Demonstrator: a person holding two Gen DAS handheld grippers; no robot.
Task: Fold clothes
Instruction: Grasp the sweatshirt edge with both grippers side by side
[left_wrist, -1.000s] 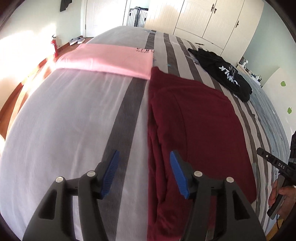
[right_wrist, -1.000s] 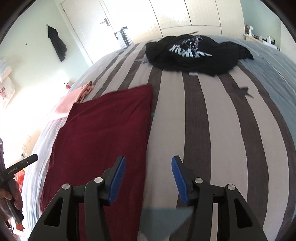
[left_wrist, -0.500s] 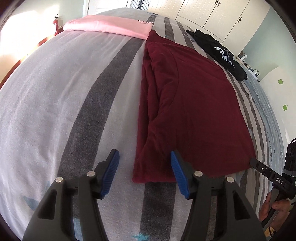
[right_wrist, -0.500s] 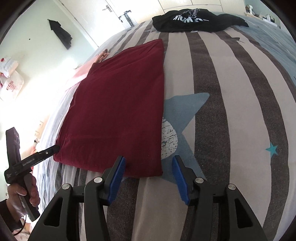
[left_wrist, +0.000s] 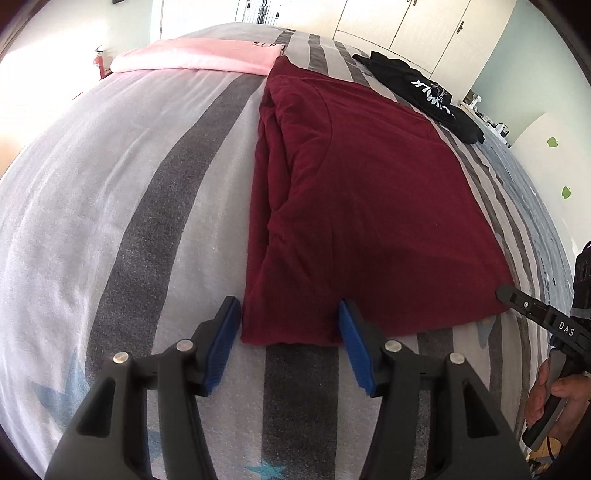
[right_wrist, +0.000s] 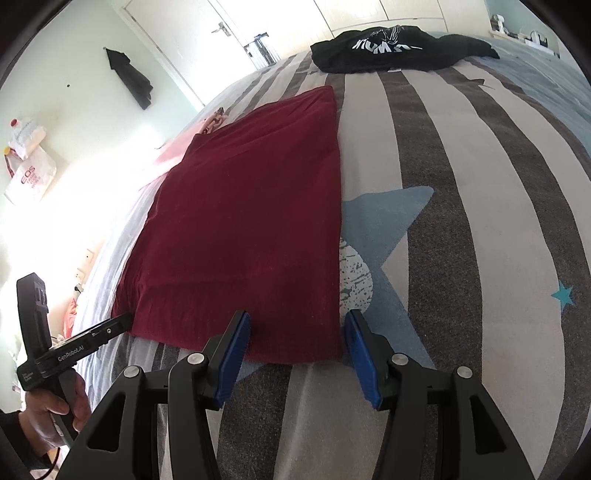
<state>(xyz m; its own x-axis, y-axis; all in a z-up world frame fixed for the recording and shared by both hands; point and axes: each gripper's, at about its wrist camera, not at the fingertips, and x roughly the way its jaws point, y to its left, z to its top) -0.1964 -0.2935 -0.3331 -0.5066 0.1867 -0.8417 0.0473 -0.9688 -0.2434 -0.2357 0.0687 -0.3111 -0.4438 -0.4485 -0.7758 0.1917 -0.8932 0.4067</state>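
Maroon garment (left_wrist: 369, 206) lies flat on the striped bed (left_wrist: 122, 206), sides already folded in to a long rectangle; the end-to-end fold looks undone. Left gripper (left_wrist: 290, 341) wide open, empty, straddling the near-left corner of the hem. Right gripper (right_wrist: 297, 350) likewise wide open, holding nothing, at the near-right corner. Pink garment (left_wrist: 199, 59) looks folded at the far end. Black shirt (right_wrist: 399, 50) lies crumpled, not yet folded.

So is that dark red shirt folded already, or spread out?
Partly folded: the maroon shirt lies as a long rectangle, its left side doubled in layers.
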